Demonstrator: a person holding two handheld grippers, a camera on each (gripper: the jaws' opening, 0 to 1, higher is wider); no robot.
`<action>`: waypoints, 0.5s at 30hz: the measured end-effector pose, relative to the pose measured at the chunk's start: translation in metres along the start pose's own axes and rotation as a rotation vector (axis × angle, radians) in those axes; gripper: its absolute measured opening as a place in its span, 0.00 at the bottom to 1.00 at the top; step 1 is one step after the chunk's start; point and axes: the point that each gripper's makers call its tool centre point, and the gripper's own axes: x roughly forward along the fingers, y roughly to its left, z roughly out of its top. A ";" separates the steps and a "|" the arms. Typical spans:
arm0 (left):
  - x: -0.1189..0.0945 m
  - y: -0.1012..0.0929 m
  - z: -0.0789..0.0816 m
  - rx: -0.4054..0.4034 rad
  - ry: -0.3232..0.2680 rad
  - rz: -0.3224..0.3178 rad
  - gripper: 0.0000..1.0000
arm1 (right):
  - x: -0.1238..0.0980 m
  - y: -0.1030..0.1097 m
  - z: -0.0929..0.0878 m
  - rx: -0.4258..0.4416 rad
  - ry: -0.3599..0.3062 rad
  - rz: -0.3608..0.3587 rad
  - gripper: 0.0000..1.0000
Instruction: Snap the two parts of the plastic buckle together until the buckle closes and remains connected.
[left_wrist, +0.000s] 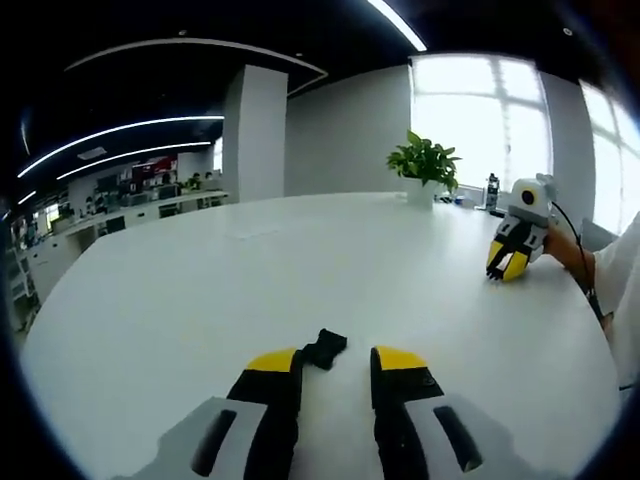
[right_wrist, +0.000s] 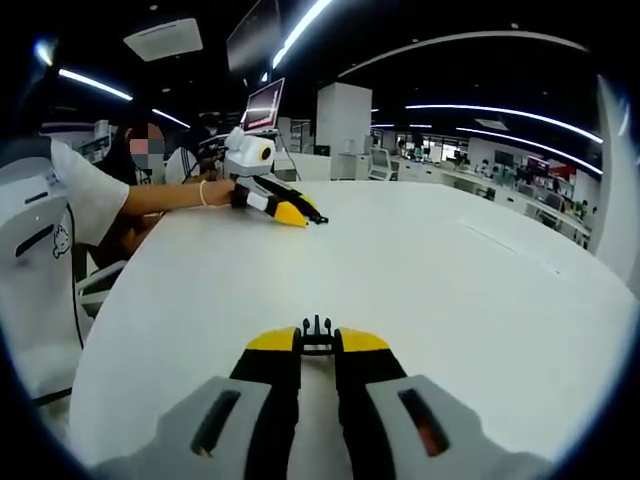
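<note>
One black buckle part lies on the white table, touching the inner tip of one jaw of my left gripper. The jaws stand wide apart, open. My right gripper has its yellow-tipped jaws close together on the other black buckle part, whose prongs stick out ahead. In the left gripper view the right gripper rests tip-down at the table's far right, held by a hand. In the right gripper view the left gripper lies low on the table, a black bit at its tip.
A potted plant and a bottle stand at the table's far edge by bright windows. A person in a white sleeve sits at the table's side. Behind are a monitor and office desks.
</note>
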 end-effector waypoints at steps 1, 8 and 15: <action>0.000 0.000 0.000 0.005 0.001 0.002 0.22 | 0.000 0.000 0.000 -0.001 0.001 0.000 0.12; -0.001 0.002 0.000 0.026 0.003 0.016 0.13 | -0.001 0.000 0.000 -0.002 0.002 -0.001 0.12; -0.001 0.003 0.001 0.053 0.002 0.032 0.12 | -0.002 0.001 0.000 -0.002 0.001 -0.002 0.12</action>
